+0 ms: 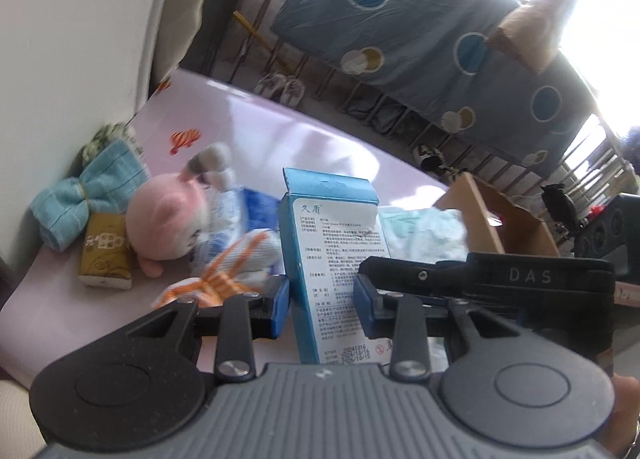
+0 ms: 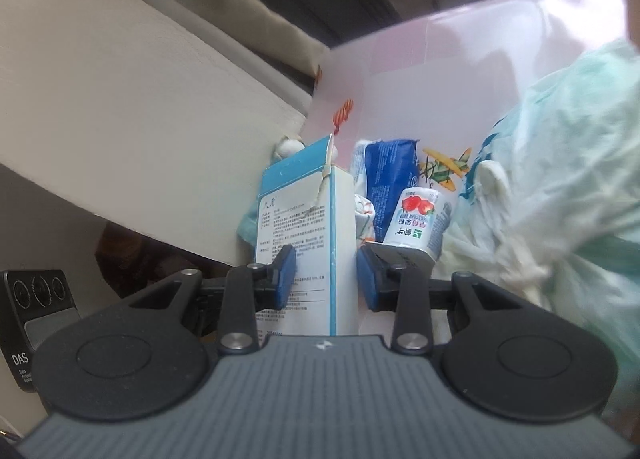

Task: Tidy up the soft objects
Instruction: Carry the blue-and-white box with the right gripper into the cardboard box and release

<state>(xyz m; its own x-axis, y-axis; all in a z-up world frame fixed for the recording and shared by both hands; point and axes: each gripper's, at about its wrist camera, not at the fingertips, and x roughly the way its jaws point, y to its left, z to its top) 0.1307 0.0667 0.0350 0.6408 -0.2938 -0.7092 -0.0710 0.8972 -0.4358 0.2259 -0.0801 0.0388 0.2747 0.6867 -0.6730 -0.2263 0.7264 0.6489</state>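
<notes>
Two wrist views over a pink bench [image 1: 280,131] crowded with small things.

In the left wrist view my left tool [image 1: 322,299] sits at centre bottom, its blue pads narrowly apart and pressed on the two sides of an upright blue and white box [image 1: 336,243] covered in small print. In the right wrist view my right tool [image 2: 326,279] has the same box between its pads, also narrowly set. The left pad lies on the printed face and the right pad sits at the box's edge, so I take this as a grip, though a lighter one. I think both tools share the box to keep it upright and steady, since its top flap is torn open.

The soft things lie on the bench behind the box. A pink plush [image 1: 160,219] and a blue towel [image 1: 80,199] are at left. A striped cloth [image 1: 236,263] is just beside the left pad. A pale green cloth [image 2: 560,179] fills the right of the right wrist view, with a strawberry drink [image 2: 420,219] between it and the box.

An open carton [image 1: 500,215] stands at right centre of the left view, probably where things are meant to go.
</notes>
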